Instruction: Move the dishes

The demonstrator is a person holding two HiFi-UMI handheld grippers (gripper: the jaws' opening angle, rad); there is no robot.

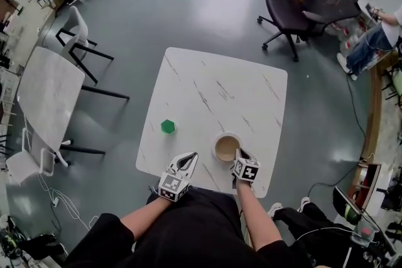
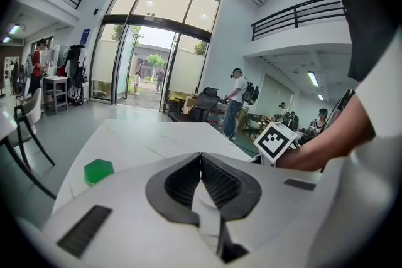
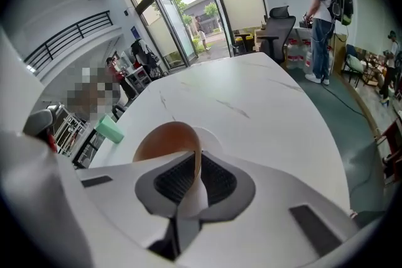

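Note:
A small bowl [image 1: 225, 147] with a tan inside and a white rim stands near the front edge of the white marble table [image 1: 220, 94]. My right gripper [image 1: 239, 154] is shut on the bowl's near right rim. In the right gripper view the rim of the bowl [image 3: 164, 138] runs between the pads of the right gripper [image 3: 198, 163]. My left gripper [image 1: 189, 160] is shut and holds nothing, at the front edge left of the bowl. The left gripper [image 2: 201, 158] has its jaws pressed together. A green block [image 1: 168, 127] lies on the table's left side.
The green block [image 2: 98, 171] sits ahead and left of the left gripper. A second marble table [image 1: 47, 97] with white chairs [image 1: 76, 34] stands to the left. A black office chair [image 1: 301, 9] is beyond the far right corner. People stand further off.

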